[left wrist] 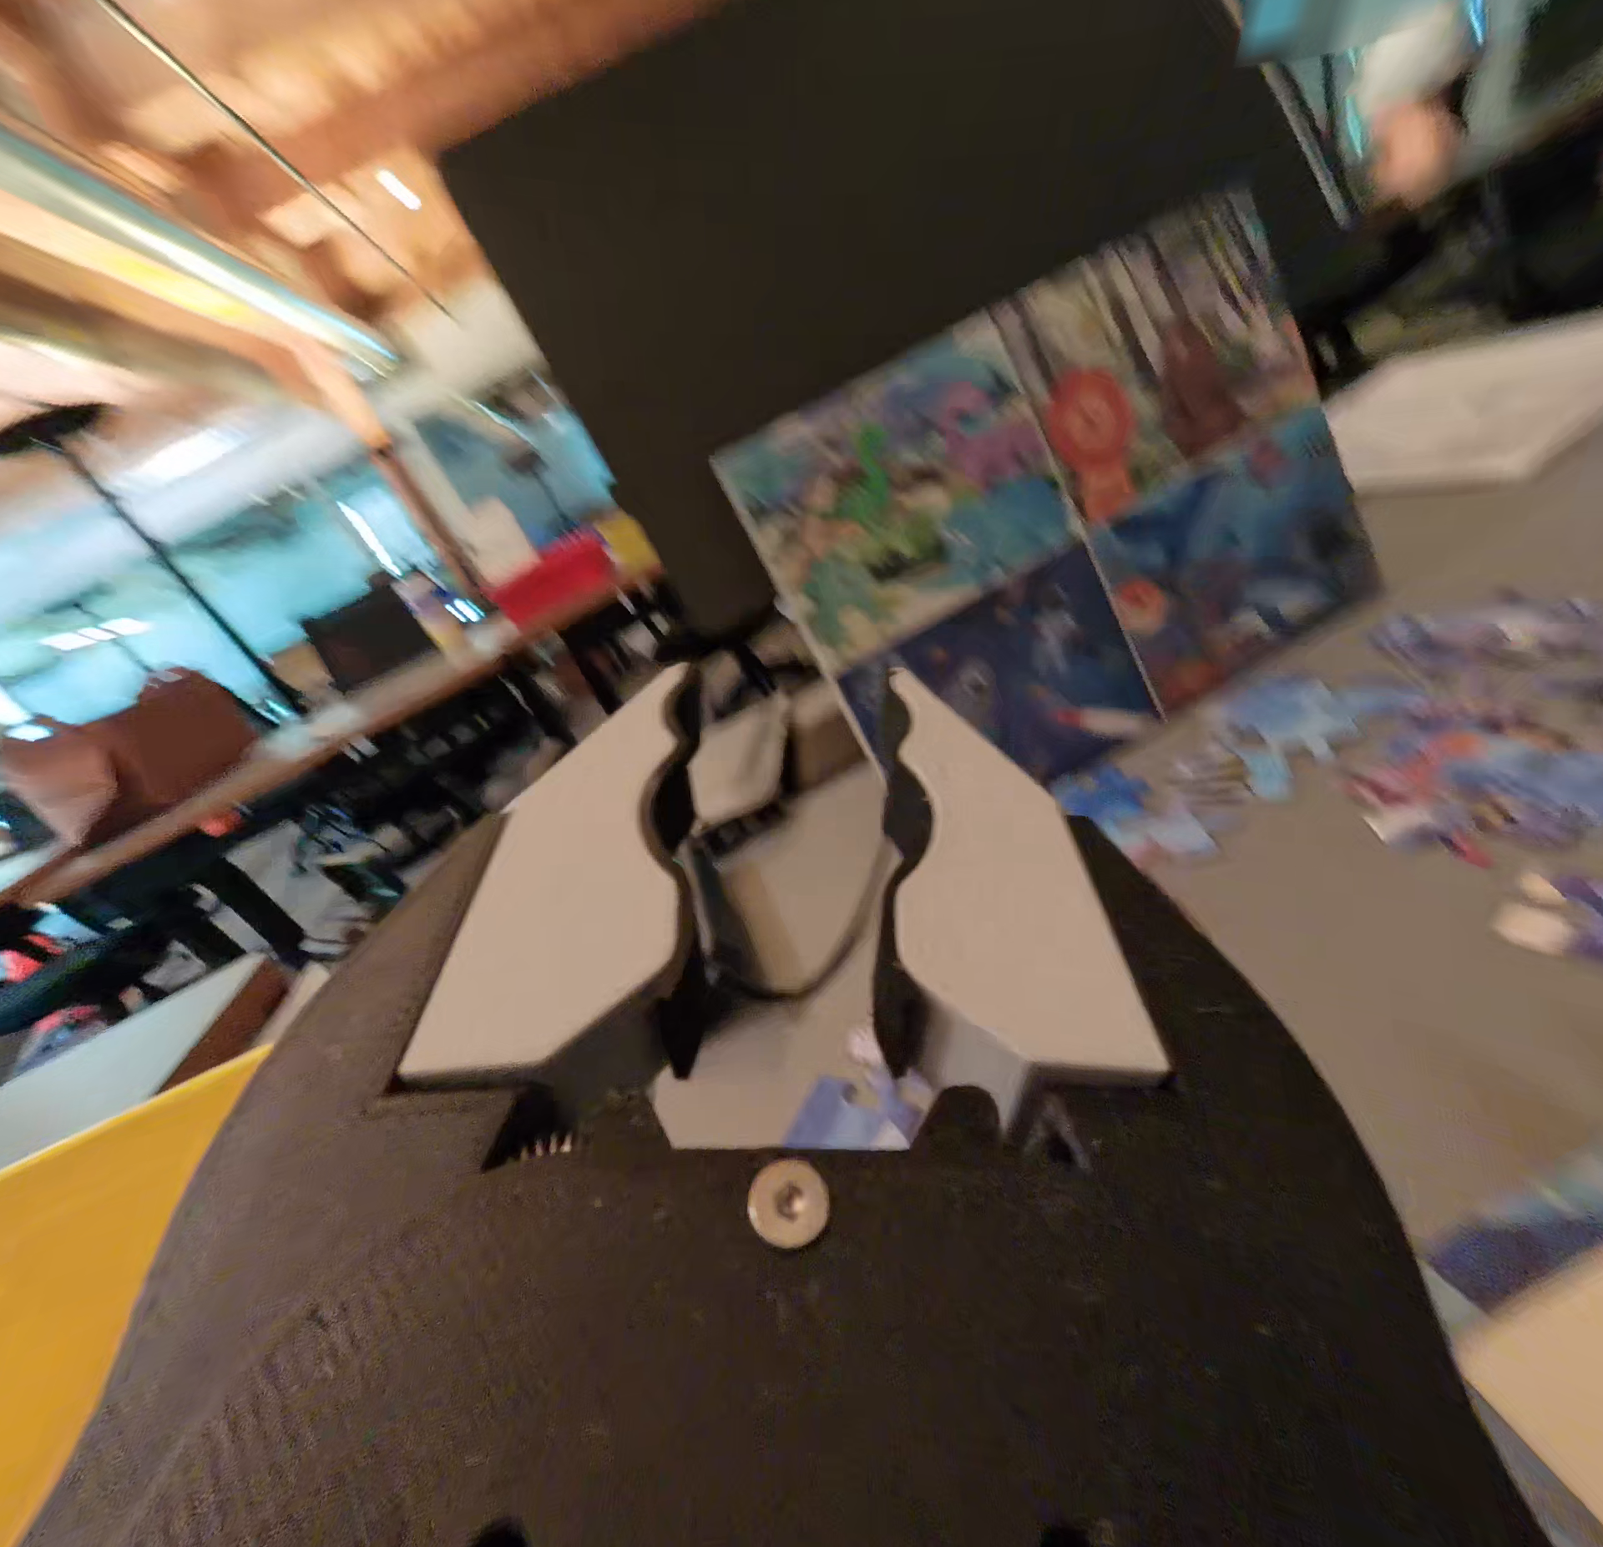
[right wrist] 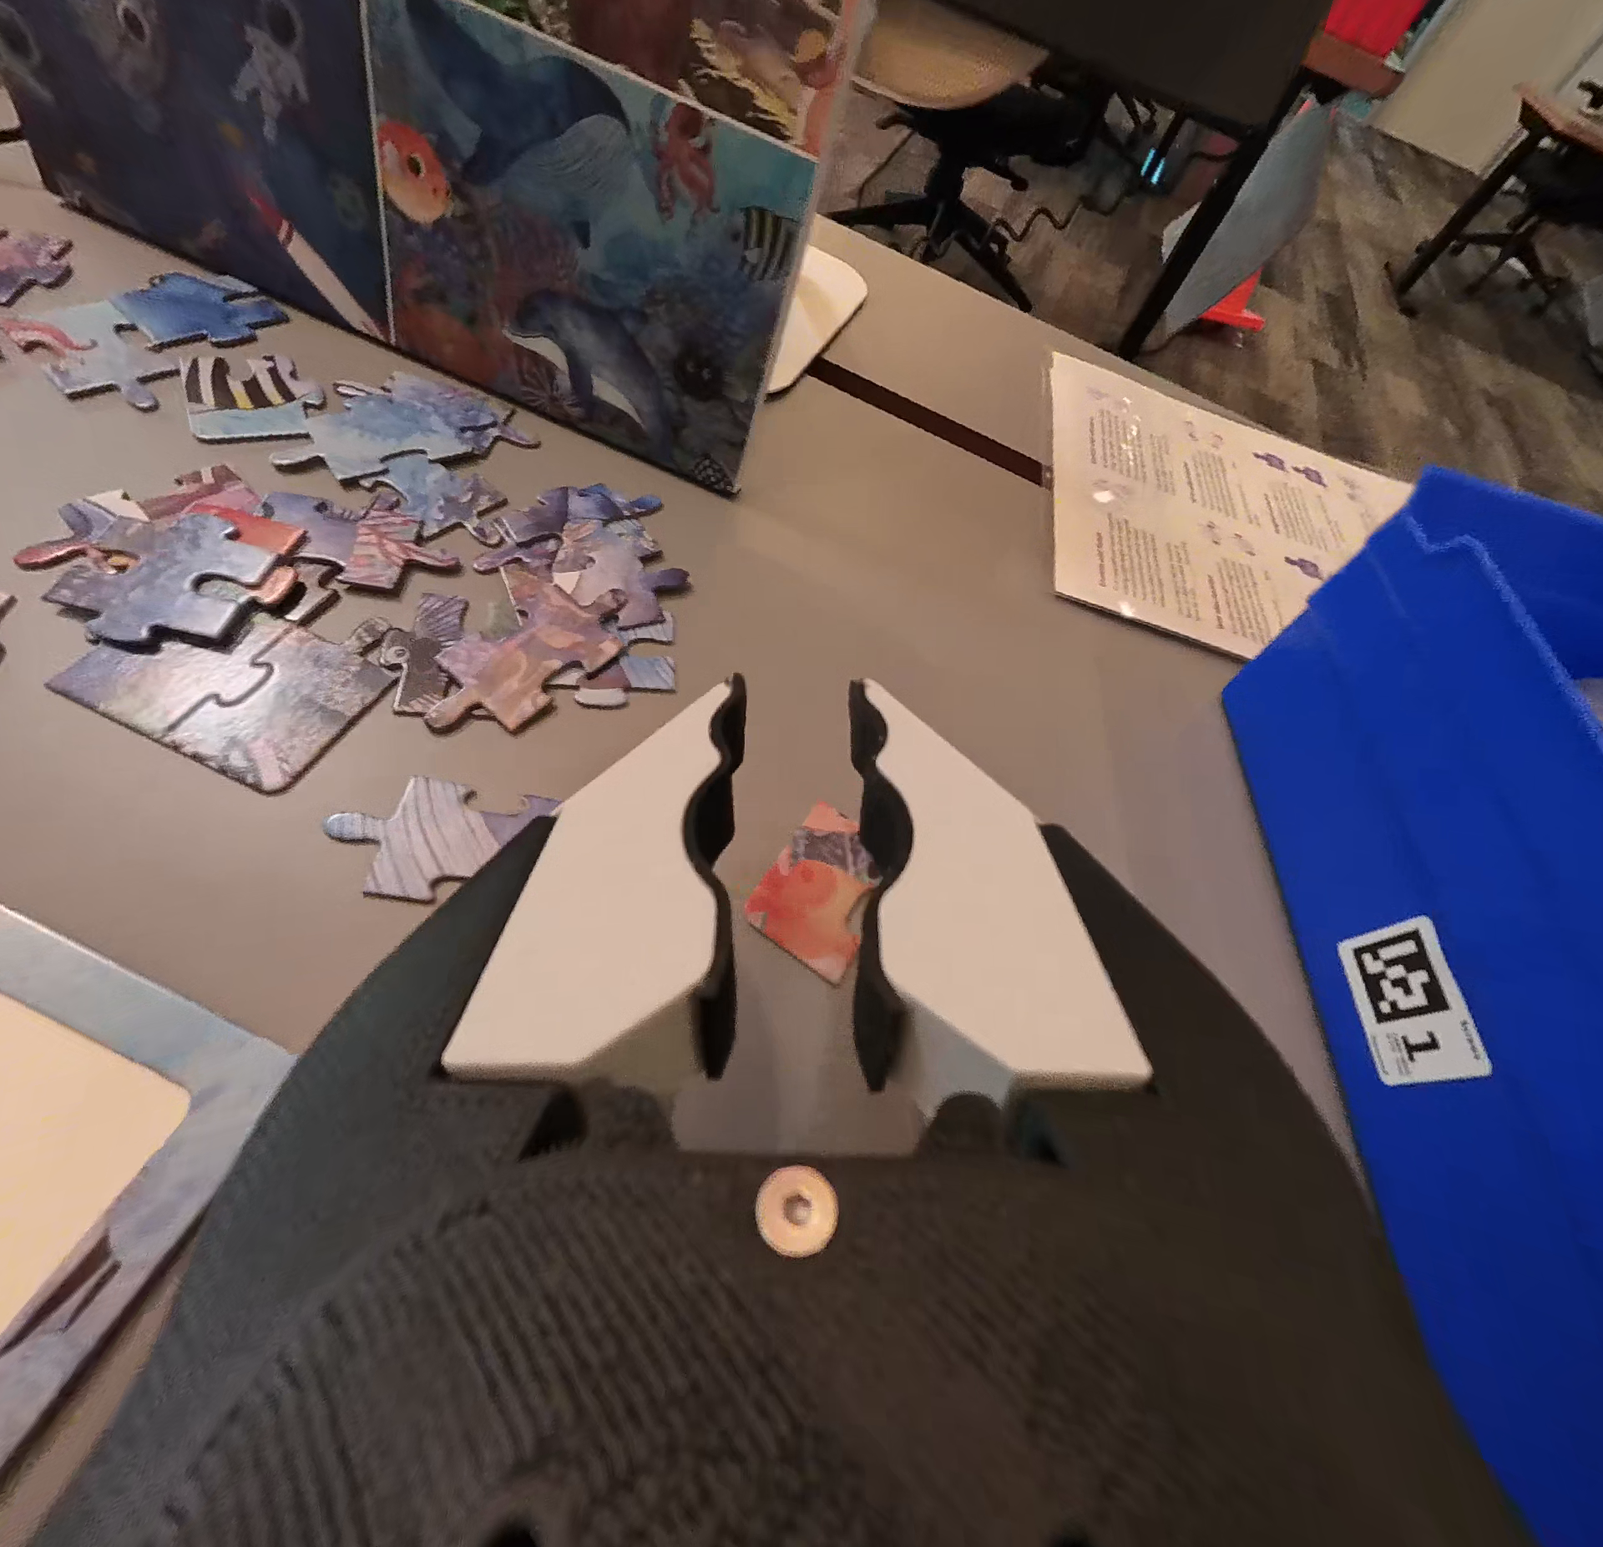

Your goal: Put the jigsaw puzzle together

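Hovering low over the matte grey worktop (right wrist: 867,551), the right hand-held gripper (right wrist: 796,699) has its pale, smooth-faced fingers (right wrist: 598,924) apart, their black wavy-edged pads empty. Between them, lying flat on the worktop, sits an orange-and-purple cardboard piece (right wrist: 811,898) with one straight edge. Just left of the fingers lies a striped lilac piece (right wrist: 434,846), and farther ahead to the left a loose heap of glossy blue and purple jigsaw pieces (right wrist: 347,551), some overlapping, beside a joined rectangular section (right wrist: 225,707). Beyond the heap stands the upright puzzle box (right wrist: 572,230) printed with sea and space scenes. To the right are a blue plastic bin (right wrist: 1431,811) with a square coded tag and, ahead of it, a laminated printed sheet (right wrist: 1197,534). The left hand-held gripper (left wrist: 789,681), seen through heavy blur, also has its fingers apart, and a small bluish piece (left wrist: 859,1106) shows near their base; whether it is gripped cannot be told.
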`<action>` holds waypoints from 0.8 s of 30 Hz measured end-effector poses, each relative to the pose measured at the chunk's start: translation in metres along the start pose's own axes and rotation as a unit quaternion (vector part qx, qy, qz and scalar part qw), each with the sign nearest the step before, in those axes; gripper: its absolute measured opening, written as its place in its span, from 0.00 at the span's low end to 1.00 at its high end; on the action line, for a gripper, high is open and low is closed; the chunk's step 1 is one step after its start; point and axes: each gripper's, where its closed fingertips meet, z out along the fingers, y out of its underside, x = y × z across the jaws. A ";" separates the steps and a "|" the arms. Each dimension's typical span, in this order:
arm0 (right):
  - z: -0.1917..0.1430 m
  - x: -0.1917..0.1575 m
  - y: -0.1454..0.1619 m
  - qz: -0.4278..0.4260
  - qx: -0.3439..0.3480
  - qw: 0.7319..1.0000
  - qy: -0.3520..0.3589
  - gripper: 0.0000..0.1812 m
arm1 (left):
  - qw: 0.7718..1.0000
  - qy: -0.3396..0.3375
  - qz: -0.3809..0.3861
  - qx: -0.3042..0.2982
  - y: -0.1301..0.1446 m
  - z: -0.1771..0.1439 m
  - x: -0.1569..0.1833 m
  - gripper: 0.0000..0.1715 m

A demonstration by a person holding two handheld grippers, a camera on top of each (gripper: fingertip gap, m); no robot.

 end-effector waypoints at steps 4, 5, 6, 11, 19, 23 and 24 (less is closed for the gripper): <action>0.000 -0.015 -0.007 -0.019 0.011 1.000 -0.016 0.09 | 0.998 -0.047 -0.026 0.021 0.007 -0.009 -0.045 0.00; 0.000 -0.018 -0.008 -0.024 0.013 0.999 -0.019 0.07 | 0.998 -0.052 -0.039 -0.006 0.019 -0.007 -0.053 0.00; 0.001 -0.019 -0.008 -0.031 0.013 0.999 -0.019 0.05 | 0.997 -0.051 -0.052 -0.034 0.031 -0.005 -0.058 0.00; 0.003 -0.024 -0.005 -0.050 0.004 0.999 -0.021 0.00 | 0.984 -0.032 -0.146 -0.101 0.056 0.002 -0.058 0.00; 0.006 -0.025 -0.001 -0.059 -0.006 0.998 -0.017 0.00 | 0.965 0.014 -0.204 -0.162 0.080 0.007 -0.041 0.00; 0.007 -0.027 0.000 -0.065 -0.008 0.998 -0.016 0.00 | 0.961 0.029 -0.216 -0.169 0.081 0.008 -0.032 0.00; 0.007 -0.027 0.000 -0.067 -0.008 0.998 -0.015 0.00 | 0.960 0.032 -0.220 -0.169 0.081 0.008 -0.030 0.00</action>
